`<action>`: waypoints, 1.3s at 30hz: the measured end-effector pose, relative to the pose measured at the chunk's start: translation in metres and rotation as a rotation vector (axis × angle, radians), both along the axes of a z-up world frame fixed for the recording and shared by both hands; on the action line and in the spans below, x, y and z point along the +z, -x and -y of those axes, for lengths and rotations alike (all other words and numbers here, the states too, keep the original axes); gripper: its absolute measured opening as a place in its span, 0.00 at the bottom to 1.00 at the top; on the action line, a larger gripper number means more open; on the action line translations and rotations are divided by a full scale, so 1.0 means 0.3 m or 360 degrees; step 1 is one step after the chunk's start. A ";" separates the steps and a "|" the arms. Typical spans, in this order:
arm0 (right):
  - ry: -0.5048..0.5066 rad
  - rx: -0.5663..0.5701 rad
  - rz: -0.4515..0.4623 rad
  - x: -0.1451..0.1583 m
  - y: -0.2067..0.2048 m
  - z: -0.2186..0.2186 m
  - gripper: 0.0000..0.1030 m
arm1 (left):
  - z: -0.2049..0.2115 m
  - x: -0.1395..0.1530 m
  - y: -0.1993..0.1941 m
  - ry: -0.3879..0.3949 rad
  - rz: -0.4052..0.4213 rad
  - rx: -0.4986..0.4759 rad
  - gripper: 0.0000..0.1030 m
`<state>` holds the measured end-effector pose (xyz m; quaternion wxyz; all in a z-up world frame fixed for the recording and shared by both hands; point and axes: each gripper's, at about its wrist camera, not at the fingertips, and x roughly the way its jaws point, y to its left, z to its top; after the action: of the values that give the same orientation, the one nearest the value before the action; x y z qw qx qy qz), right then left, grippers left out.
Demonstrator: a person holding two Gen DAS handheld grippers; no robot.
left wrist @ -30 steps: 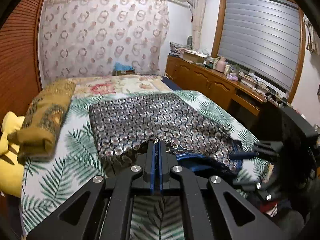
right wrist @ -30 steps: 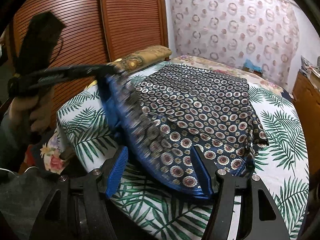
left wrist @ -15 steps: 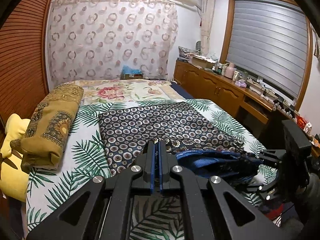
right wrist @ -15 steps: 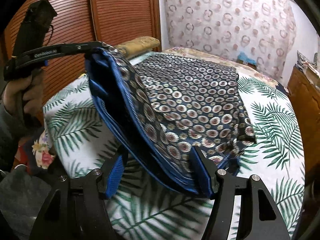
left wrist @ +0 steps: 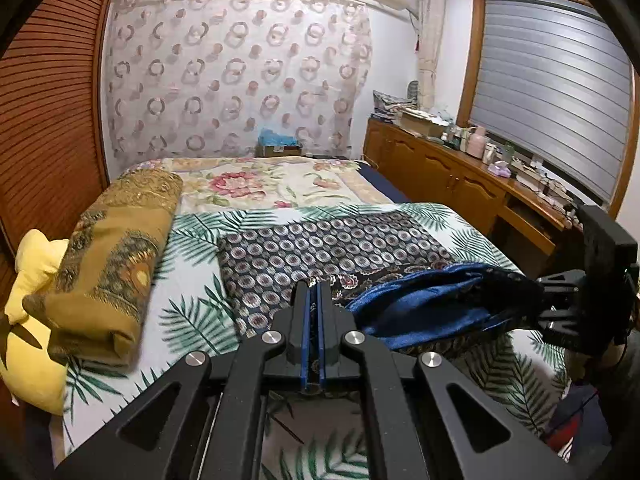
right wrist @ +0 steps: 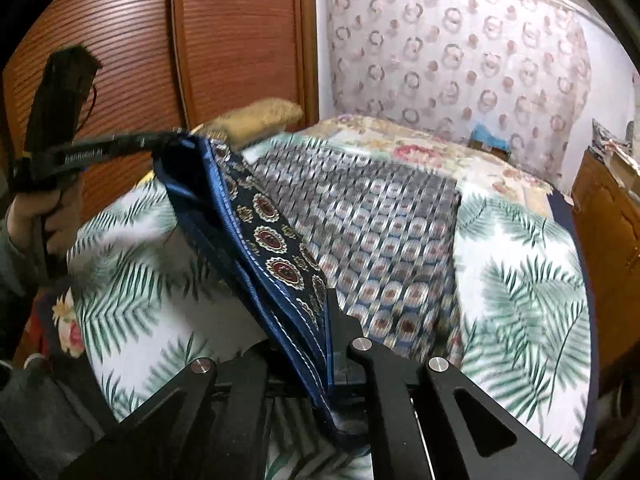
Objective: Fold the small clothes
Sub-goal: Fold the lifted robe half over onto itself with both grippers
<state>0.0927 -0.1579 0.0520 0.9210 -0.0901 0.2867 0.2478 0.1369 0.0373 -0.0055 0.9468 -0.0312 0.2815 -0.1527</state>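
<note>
**Now both grippers pinch the near hem of the patterned garment**

Clearly lifted off the bed, the near edge of the patterned garment (left wrist: 332, 252) hangs stretched between the two tools, its blue lining (left wrist: 420, 308) turned outward. The left gripper (left wrist: 313, 308) has its blue-padded fingers pressed together on one corner of that edge; in the right wrist view the same tool (right wrist: 108, 152) shows at upper left, clamped on the cloth's raised corner. The right gripper (right wrist: 326, 344) is closed on the hem at the other end, with the blue-edged fabric running down between its fingers. The far part of the garment lies flat on the palm-leaf bedsheet (left wrist: 192, 312). A rolled ochre blanket (left wrist: 116, 256) sits along the bed's left side, against a yellow pillow (left wrist: 32, 320).
</note>
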 end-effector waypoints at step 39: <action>0.0096 -0.0041 -0.0126 0.036 -0.773 -0.127 0.31 | -0.133 -0.098 -0.416 -0.0062 -0.0234 0.0109 0.40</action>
<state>0.3245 -0.1197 0.0627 0.9090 -0.1042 0.3313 0.2304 0.2616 0.0772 -0.0350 0.9287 -0.0335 0.3519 -0.1120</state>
